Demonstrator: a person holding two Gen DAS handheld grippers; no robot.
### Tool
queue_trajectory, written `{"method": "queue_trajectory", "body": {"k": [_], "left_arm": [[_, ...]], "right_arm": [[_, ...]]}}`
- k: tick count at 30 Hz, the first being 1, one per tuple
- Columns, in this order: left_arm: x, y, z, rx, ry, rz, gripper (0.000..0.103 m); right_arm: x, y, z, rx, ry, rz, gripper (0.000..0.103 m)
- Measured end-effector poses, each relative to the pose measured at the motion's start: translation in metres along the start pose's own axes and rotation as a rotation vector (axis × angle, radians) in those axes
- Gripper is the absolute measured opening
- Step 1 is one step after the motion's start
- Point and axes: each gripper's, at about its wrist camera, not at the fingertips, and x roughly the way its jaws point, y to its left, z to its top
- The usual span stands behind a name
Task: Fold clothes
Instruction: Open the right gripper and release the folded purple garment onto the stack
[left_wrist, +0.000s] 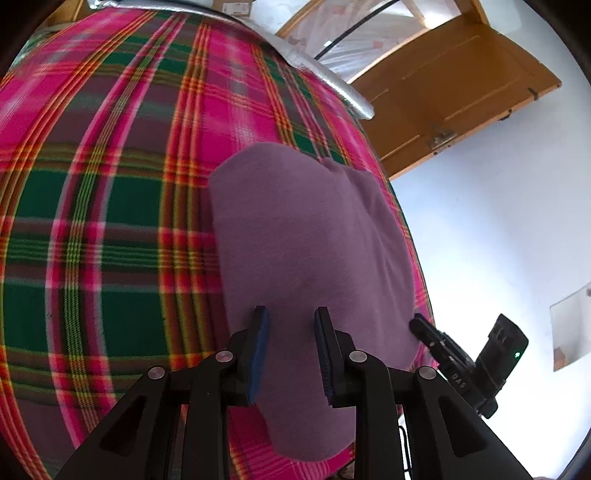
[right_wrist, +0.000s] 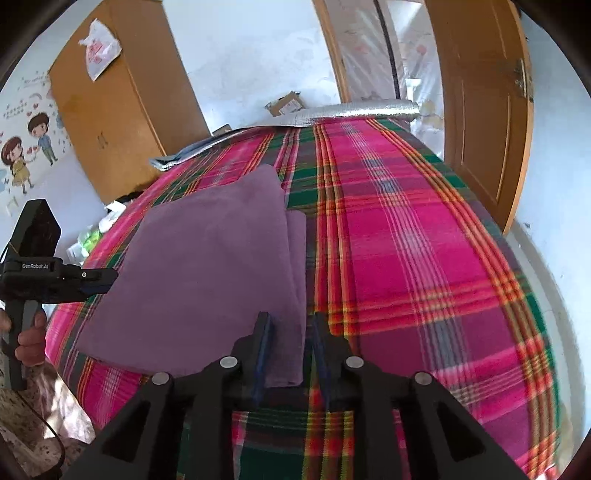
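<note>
Purple garment (right_wrist: 207, 266) folded into a neat slab, lying flat on the pink-and-green plaid blanket (right_wrist: 424, 258), close to its near edge. Left gripper (left_wrist: 291, 314) hovering above the cloth, jaws apart, nothing pinched. Right gripper (right_wrist: 291, 317) over the fold's right edge, also spread, empty. Wooden door (right_wrist: 480, 110) beyond the bed.
</note>
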Motion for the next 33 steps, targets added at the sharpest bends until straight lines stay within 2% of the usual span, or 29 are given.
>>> {"method": "queue_trajectory", "body": {"k": [7, 10, 11, 15, 22, 24, 29, 33], "left_arm": [[-0.003, 0.007, 0.003, -0.021, 0.015, -0.054, 0.027], [-0.006, 0.011, 0.004, -0.045, 0.016, -0.098, 0.042], [-0.007, 0.010, 0.004, -0.041, 0.013, -0.099, 0.043], [-0.011, -0.007, 0.009, 0.016, -0.005, -0.052, 0.043], [0.004, -0.025, 0.034, 0.053, -0.003, -0.033, 0.043], [0.012, -0.024, 0.041, 0.027, 0.002, -0.012, 0.042], [0.025, -0.006, 0.049, -0.039, 0.020, -0.047, 0.041], [0.026, -0.004, 0.046, -0.031, 0.014, -0.054, 0.041]], "right_arm": [[0.000, -0.012, 0.018, 0.018, -0.007, 0.013, 0.022], [0.002, -0.012, 0.027, 0.010, -0.008, 0.023, 0.022], [0.004, -0.010, 0.031, 0.002, -0.011, 0.028, 0.022], [0.014, 0.007, 0.044, -0.064, -0.012, 0.056, 0.022], [0.045, 0.028, 0.063, -0.133, 0.027, 0.091, 0.022], [0.054, 0.028, 0.063, -0.133, 0.045, 0.068, 0.022], [0.070, 0.022, 0.056, -0.116, 0.080, 0.074, 0.023], [0.073, 0.019, 0.051, -0.116, 0.074, 0.077, 0.022]]}}
